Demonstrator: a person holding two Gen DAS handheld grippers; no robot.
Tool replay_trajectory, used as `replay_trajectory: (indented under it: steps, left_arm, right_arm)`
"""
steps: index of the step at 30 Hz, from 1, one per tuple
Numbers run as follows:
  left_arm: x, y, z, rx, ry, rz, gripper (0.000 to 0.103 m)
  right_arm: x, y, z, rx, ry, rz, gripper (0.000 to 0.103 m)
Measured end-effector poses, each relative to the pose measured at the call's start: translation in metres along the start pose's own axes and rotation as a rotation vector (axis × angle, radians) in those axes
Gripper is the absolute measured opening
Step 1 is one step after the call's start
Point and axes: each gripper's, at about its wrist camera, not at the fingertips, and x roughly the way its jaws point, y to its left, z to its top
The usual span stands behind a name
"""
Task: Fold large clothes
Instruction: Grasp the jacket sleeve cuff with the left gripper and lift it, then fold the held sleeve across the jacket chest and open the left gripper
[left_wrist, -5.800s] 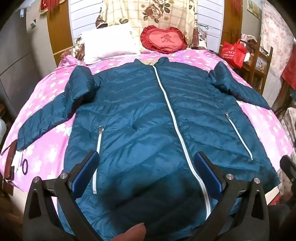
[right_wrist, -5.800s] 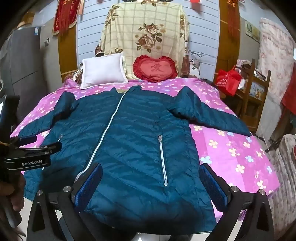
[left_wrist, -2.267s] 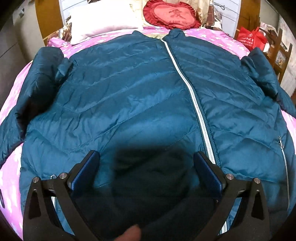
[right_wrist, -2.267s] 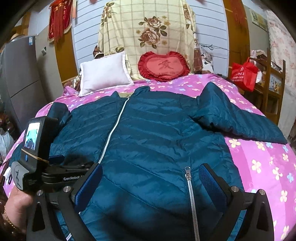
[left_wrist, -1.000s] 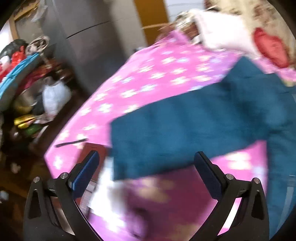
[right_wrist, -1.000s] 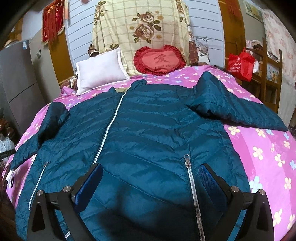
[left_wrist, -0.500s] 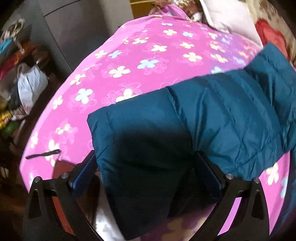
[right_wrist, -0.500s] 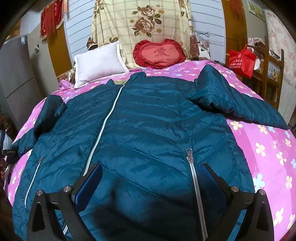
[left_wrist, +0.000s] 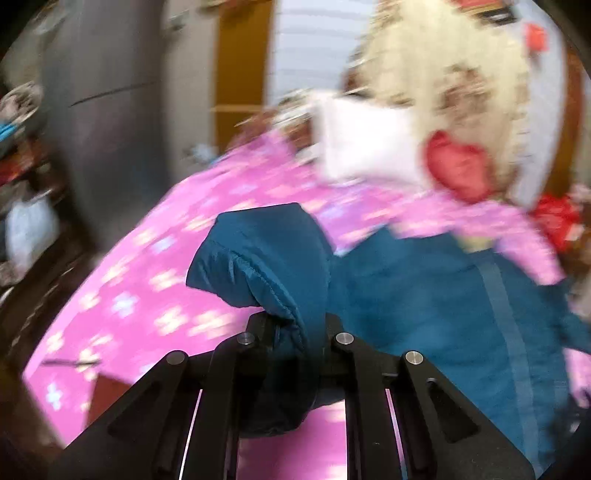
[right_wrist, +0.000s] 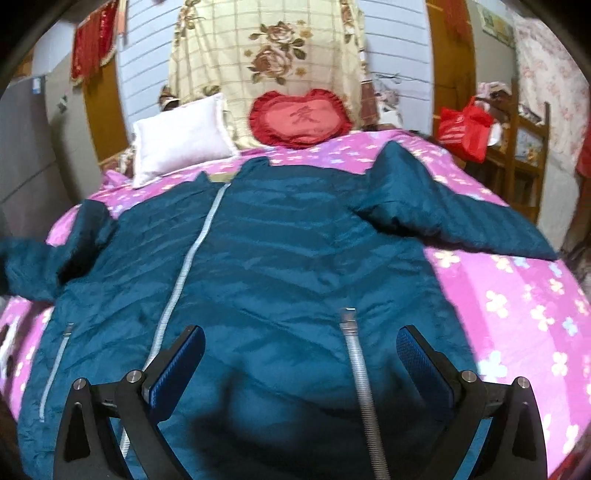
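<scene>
Fingers of the left gripper (left_wrist: 295, 332) are clamped together on the cuff of the jacket's left sleeve (left_wrist: 266, 266), where a second ago they stood wide apart with nothing between them; the sleeve end is now lifted off the bedspread (left_wrist: 147, 280) and hangs bunched over the gripper. A start on the first fold is suggested by this: the sleeve is probably to be carried inward across the body of the teal jacket (right_wrist: 280, 266).

Fingers of the right gripper (right_wrist: 299, 354) are held apart above the hem, with nothing pinched; the central zip (right_wrist: 184, 273) and a pocket zip (right_wrist: 354, 354) are seen just beyond them. The jacket is spread front up over the bed, and its other sleeve (right_wrist: 454, 221) is laid out flat toward the bed's right edge.

Farther off, a white pillow (right_wrist: 181, 144) and a red heart cushion (right_wrist: 299, 118) are propped at the headboard, well apart from the collar, so the fold path is not blocked. A red bag (right_wrist: 465, 129) is seen beside the bed.
</scene>
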Motion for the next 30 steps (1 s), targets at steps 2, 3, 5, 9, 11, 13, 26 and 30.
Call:
replay_trajectory:
  steps: [2,3,5,9,11,13,26,30]
  left_arm:
    - [-0.015,-0.049,0.015,0.057,-0.019,-0.103,0.011]
    - [-0.023,-0.081,0.022,0.09,-0.027,-0.161,0.011]
    - [-0.037,-0.151,0.035,0.16,-0.043,-0.285,0.011]
    - [-0.051,-0.274,0.053,0.259,-0.064,-0.493,0.011]
    - [-0.04,-0.333,0.058,0.291,-0.045,-0.558,0.011]
    - [-0.016,-0.377,0.054,0.298,-0.003,-0.597,0.011]
    - [0.151,-0.472,-0.087,0.238,0.368,-0.528,0.061]
    - [0.117,-0.473,-0.085,0.267,0.344,-0.638,0.069]
  right_arm:
    - [0.002,-0.01,-0.002,0.012,0.03,-0.035,0.103]
    - [0.003,-0.014,-0.002,0.019,0.034,-0.048,0.103]
    - [-0.002,-0.028,-0.003,0.039,0.035,-0.097,0.103]
    - [-0.012,-0.052,-0.003,0.085,0.028,-0.167,0.103]
    - [-0.015,-0.065,-0.004,0.125,0.038,-0.143,0.103]
    - [-0.016,-0.077,-0.007,0.157,0.057,-0.114,0.103]
    - [-0.012,-0.092,-0.009,0.193,0.109,-0.055,0.103]
    - [-0.007,-0.084,-0.008,0.174,0.112,-0.056,0.103]
